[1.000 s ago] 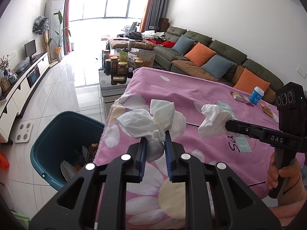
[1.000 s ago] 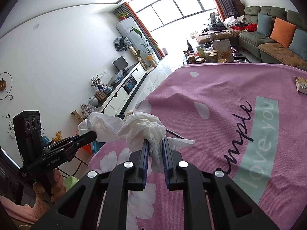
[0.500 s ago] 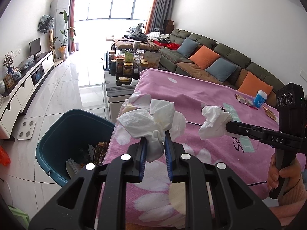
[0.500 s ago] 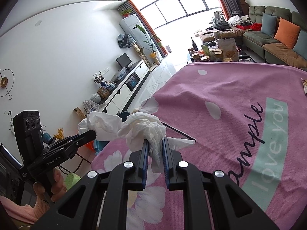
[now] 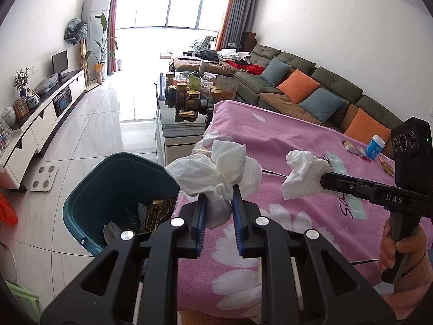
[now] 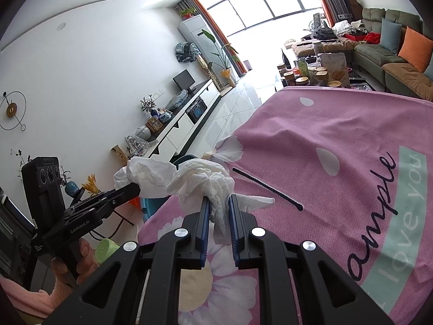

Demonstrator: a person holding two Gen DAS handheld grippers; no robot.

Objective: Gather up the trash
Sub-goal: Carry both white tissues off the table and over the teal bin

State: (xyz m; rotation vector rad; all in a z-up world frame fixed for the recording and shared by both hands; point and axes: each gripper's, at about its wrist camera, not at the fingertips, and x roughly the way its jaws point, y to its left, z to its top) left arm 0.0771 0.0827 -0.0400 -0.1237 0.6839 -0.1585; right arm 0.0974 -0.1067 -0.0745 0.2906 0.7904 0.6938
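Note:
My left gripper (image 5: 218, 193) is shut on a crumpled white tissue (image 5: 213, 173), held above the left edge of the pink blanket-covered table (image 5: 297, 140). My right gripper (image 6: 218, 201) is shut on a second crumpled white tissue (image 6: 205, 181); it shows in the left wrist view (image 5: 322, 181) with its tissue (image 5: 303, 173) over the table. The left gripper (image 6: 135, 188) with its tissue (image 6: 146, 174) shows in the right wrist view. A teal trash bin (image 5: 108, 187) with trash inside stands on the floor left of the table, below my left gripper.
A thin black stick (image 6: 266, 188) lies on the blanket. Snack wrappers (image 5: 354, 149) and a blue cup (image 5: 374, 146) sit at the table's far right. A glass coffee table (image 5: 184, 113) with jars stands beyond. A sofa (image 5: 311, 94) runs along the right wall, a TV cabinet (image 5: 40, 124) along the left.
Both grippers, each still holding its tissue, have moved left toward the table's edge. The bin now shows more fully below my left gripper.

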